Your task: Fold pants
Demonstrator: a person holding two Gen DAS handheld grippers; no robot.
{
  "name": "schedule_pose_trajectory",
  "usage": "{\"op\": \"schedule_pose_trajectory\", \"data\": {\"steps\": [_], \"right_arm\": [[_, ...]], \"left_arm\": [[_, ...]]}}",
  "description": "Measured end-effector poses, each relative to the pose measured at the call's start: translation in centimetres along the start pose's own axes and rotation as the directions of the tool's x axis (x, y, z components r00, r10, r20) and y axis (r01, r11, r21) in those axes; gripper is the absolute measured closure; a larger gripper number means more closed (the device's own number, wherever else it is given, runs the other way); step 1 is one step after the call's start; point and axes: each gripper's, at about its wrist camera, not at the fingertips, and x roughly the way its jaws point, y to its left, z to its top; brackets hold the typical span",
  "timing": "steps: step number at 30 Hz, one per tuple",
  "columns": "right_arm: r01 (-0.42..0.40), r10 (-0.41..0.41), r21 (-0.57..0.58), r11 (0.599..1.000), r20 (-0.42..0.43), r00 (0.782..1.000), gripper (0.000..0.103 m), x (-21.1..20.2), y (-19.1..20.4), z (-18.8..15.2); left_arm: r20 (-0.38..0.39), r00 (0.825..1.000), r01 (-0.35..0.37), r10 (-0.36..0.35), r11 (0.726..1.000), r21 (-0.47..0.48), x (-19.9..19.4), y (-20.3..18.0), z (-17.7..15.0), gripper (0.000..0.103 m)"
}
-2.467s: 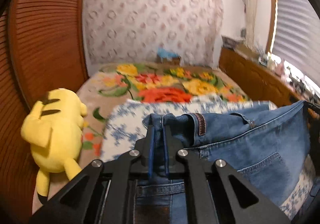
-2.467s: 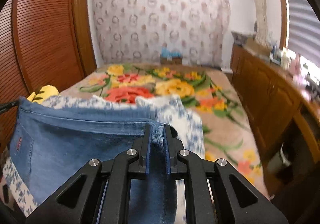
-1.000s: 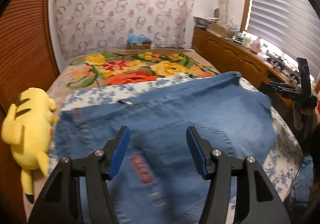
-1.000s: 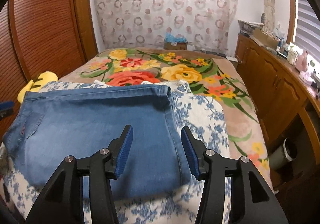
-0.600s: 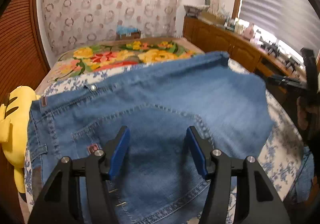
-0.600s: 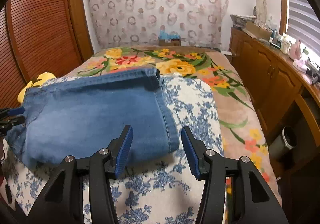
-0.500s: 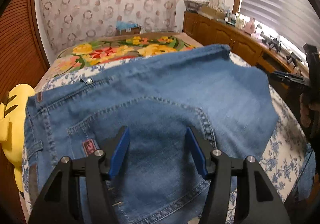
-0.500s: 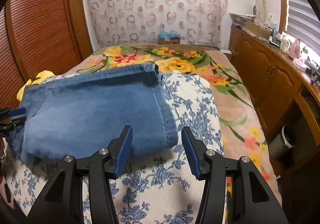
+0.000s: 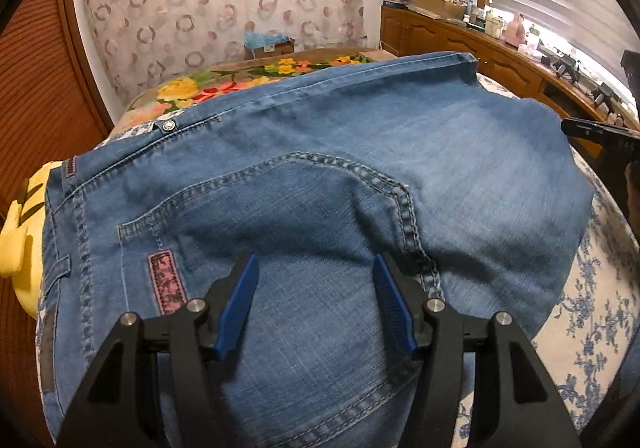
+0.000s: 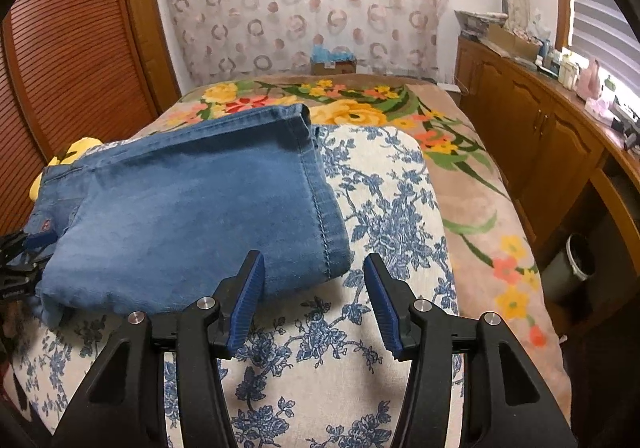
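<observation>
Hovering with jaws parted and empty, left gripper [image 9: 314, 298] over folded jeans [image 9: 320, 176], right gripper [image 10: 312, 298] beside their edge (probably readying another fold).

yellow plush toy [image 9: 18, 232] mostly hidden behind jeans [image 9: 320, 188]

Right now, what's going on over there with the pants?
A person is folding a pair of jeans on the blue-flowered cloth over the bed. The jeans lie folded flat. Both tongs are open and hold nothing: the left tongs hang over the back pocket end, the right tongs just off the hem corner.
</observation>
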Motion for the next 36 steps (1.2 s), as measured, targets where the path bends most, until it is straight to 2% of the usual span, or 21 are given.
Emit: {"op": "schedule_pose_trajectory", "data": {"steps": [7, 14, 15, 16, 18, 19, 20, 28, 30, 32, 36], "right_arm": [[-0.022, 0.025, 0.071, 0.997, -0.035, 0.999, 0.05, 1.3, -0.6, -0.1], [-0.043, 0.048, 0.086, 0.995, -0.064, 0.997, 0.051, 2.4, 0.0, 0.0], [-0.039, 0.045, 0.083, 0.996, -0.068, 0.997, 0.056, 2.5, 0.3, 0.0], [-0.039, 0.044, 0.078, 0.996, -0.068, 0.997, 0.066, 2.5, 0.5, 0.1], [-0.045, 0.049, 0.064, 0.997, -0.063, 0.997, 0.077, 2.3, 0.9, 0.3], [-0.044, 0.047, 0.055, 0.998, -0.054, 0.997, 0.087, 2.2, 1.3, 0.4], [-0.046, 0.048, 0.045, 0.998, -0.044, 0.998, 0.09, 1.9, 1.7, 0.6], [-0.105, 0.109, -0.056, 0.993, 0.074, 0.991, 0.097, -1.8, 6.4, 4.5], [-0.124, 0.132, -0.091, 0.988, 0.094, 0.987, 0.097, -2.5, 8.2, 5.7], [-0.147, 0.163, -0.137, 0.98, 0.119, 0.979, 0.097, -3.4, 10.8, 6.9], [-0.196, 0.228, -0.207, 0.958, 0.146, 0.963, 0.098, -4.5, 15.3, 8.8]], "left_arm": [[0.0, 1.0, 0.009, -0.009, 1.0, 0.004, 0.1, 0.4, 0.0, 0.043], [0.01, 0.999, -0.036, 0.036, 0.999, 0.031, -0.3, -0.1, -0.2, 0.043], [0.01, 0.999, -0.039, 0.038, 0.998, 0.04, -0.5, -0.2, -0.2, 0.043], [0.011, 0.999, -0.034, 0.034, 0.999, 0.04, -0.8, -0.1, -0.2, 0.043], [0.024, 1.0, -0.008, 0.007, 1.0, 0.029, -1.6, 0.4, -0.1, 0.043], [0.036, 0.999, 0.002, -0.003, 1.0, 0.022, -2.2, 0.7, -0.1, 0.043], [0.048, 0.999, 0.005, -0.006, 1.0, 0.018, -2.7, 0.9, -0.1, 0.043], [0.169, 0.985, -0.039, 0.041, 0.999, -0.018, -8.7, 4.2, 0.1, 0.045], [0.188, 0.981, -0.039, 0.045, 0.999, -0.034, -10.1, 5.4, -0.1, 0.054], [0.203, 0.978, -0.043, 0.052, 0.998, -0.046, -11.4, 6.5, -0.4, 0.055], [0.22, 0.973, -0.048, 0.063, 0.996, -0.071, -13.6, 8.0, -1.4, 0.065]]}}
